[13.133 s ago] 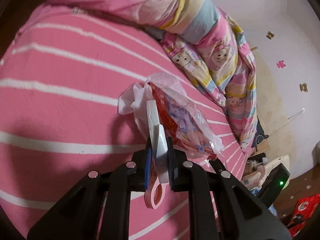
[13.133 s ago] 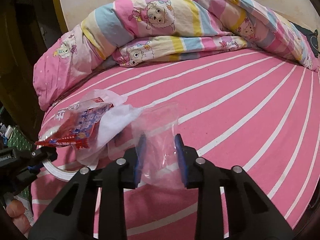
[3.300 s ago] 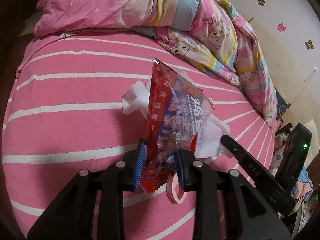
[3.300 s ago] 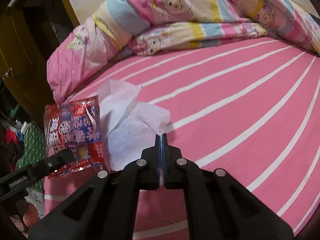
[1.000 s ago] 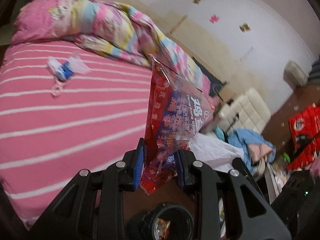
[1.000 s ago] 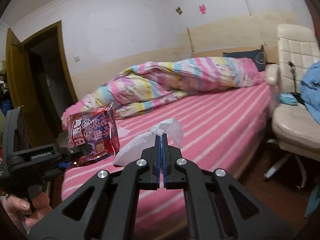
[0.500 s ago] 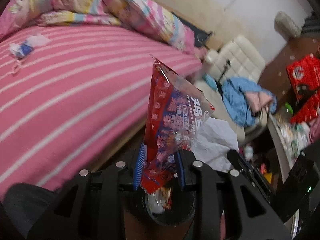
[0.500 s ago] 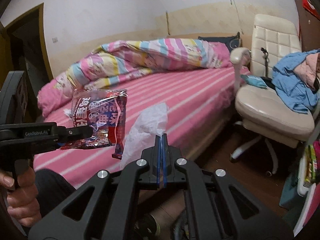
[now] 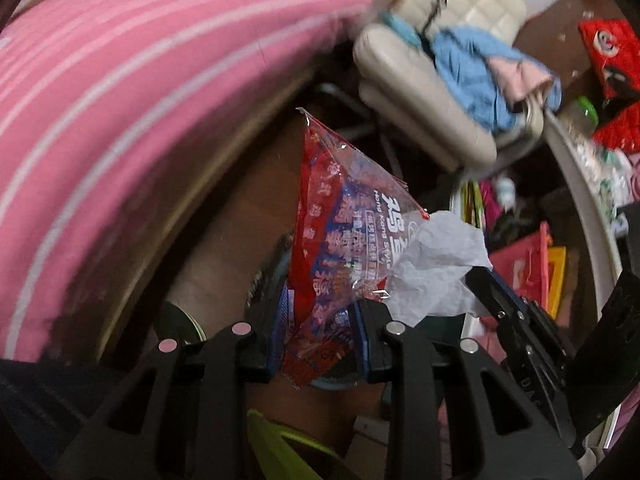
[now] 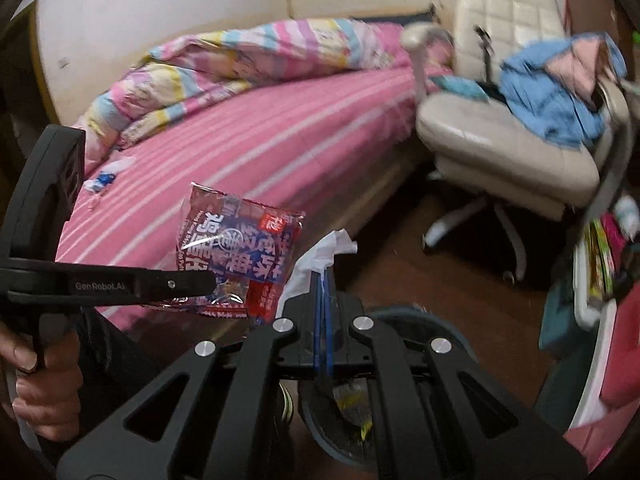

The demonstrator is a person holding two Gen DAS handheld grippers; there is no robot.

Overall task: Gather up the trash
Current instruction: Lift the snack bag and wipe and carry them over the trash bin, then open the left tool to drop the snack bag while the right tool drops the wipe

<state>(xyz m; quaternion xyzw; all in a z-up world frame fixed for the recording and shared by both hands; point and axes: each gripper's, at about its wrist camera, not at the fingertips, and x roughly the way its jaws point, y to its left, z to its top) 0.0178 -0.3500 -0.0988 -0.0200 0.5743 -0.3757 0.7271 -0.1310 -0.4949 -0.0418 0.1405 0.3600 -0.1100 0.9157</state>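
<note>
My left gripper [image 9: 320, 336] is shut on a red and blue snack wrapper [image 9: 344, 216], which sticks up between its blue pads. From the right wrist view the same wrapper [image 10: 240, 256] hangs at the left gripper's fingertip [image 10: 200, 280]. My right gripper [image 10: 324, 280] is shut on a crumpled white tissue [image 10: 320, 256]; the tissue [image 9: 436, 272] shows beside the wrapper in the left wrist view. A dark round bin [image 10: 448, 332] with scraps inside stands on the floor right below both grippers; its rim [image 9: 336, 384] peeks out under the left jaws.
The pink striped bed [image 10: 256, 152] lies to the left, with a small blue and white wrapper [image 10: 104, 176] on it. A cream office chair [image 10: 504, 148] piled with blue clothes stands to the right. Bags and clutter [image 9: 532, 268] crowd the far right. A hand [image 10: 36, 392] grips the left handle.
Both grippers have swung away from the bed and dropped toward the floor, tilting downward. The bin has come under them. Wrapper and tissue stay gripped.
</note>
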